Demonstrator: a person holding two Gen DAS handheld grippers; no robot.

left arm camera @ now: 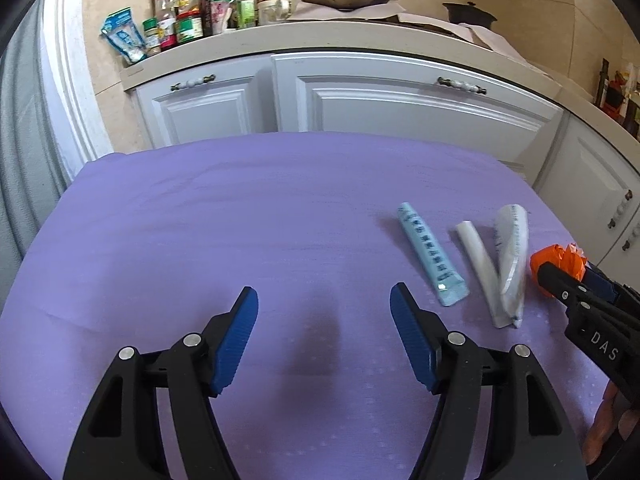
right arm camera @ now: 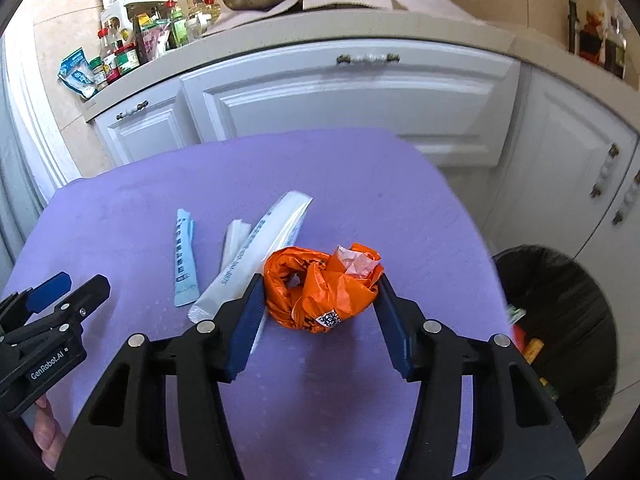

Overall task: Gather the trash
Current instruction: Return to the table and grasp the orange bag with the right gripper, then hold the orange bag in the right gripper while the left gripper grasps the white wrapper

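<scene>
The table [right arm camera: 340, 184], under its purple cloth, carries everything I care about, so I place the rest against it. Off its right edge, lower down, stands the bin [right arm camera: 560, 292], black-lined and already holding a few scraps. That gap worries me most: if I swing out too early or let go short of the rim, the trash lands on the floor beside the bin, not in it.

Near the table's right side sits the orange bag [right arm camera: 320, 288], crumpled into a loose ball. My right jaws [right arm camera: 320, 300] bracket it, both pads touching its sides; I judge they pinch it lightly. It is soft, slippery plastic, and the hold looks to be on its puffed folds rather than its bulk. Lifted fast, it could squeeze out or unfurl and drag.

Just left of the bag lies the white wrapper [right arm camera: 256, 256], and its lower end runs under my right jaws' left pad. If that pad catches it, I may haul it along, then drop it over the table's edge. Left of it lie a folded white strip [right arm camera: 234, 236] and the blue sachet [right arm camera: 185, 264], flat on the cloth and hard to get under.

My left jaws [left arm camera: 324, 300] hover spread over bare cloth toward the table's near side, holding nothing.
</scene>
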